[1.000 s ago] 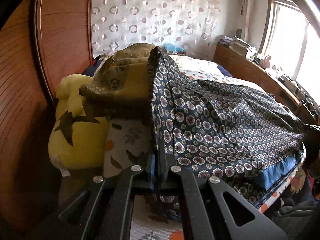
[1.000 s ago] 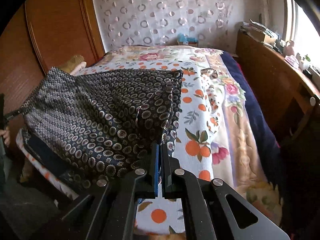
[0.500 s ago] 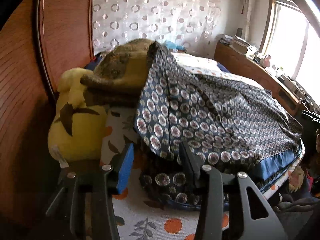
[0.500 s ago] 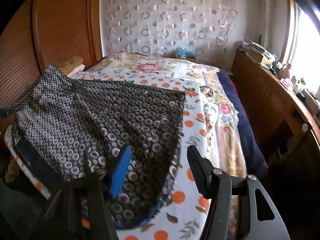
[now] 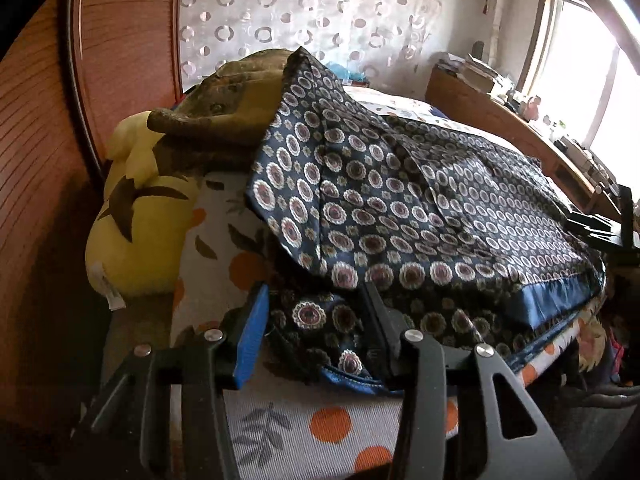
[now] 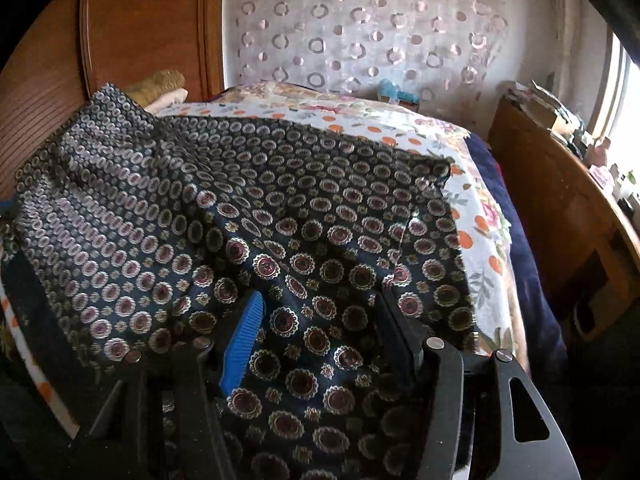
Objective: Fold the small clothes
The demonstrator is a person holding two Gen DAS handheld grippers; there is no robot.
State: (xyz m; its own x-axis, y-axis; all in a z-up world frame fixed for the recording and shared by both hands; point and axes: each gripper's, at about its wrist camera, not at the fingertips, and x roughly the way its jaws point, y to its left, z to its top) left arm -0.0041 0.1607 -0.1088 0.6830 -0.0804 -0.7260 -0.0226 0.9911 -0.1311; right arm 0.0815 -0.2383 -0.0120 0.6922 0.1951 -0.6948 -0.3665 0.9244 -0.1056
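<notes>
A dark blue garment with round medallion print (image 5: 420, 208) lies folded over on the bed, its plain blue waistband (image 5: 556, 300) at the near right edge. It also fills the right wrist view (image 6: 248, 216). My left gripper (image 5: 316, 312) is open, its jaws on either side of the garment's near corner, not gripping it. My right gripper (image 6: 320, 320) is open just above the cloth's near part. The right gripper also shows at the far right of the left wrist view (image 5: 600, 228).
The bed has a white sheet with orange dots (image 5: 288, 428). A yellow plush pillow (image 5: 140, 220) and a brown folded blanket (image 5: 228, 112) lie at the left by the wooden headboard (image 5: 48, 120). A wooden desk (image 6: 560, 200) stands along the right.
Both grippers were shut on the garment, holding it up. They have opened and let go; the cloth now lies flat on the bed.
</notes>
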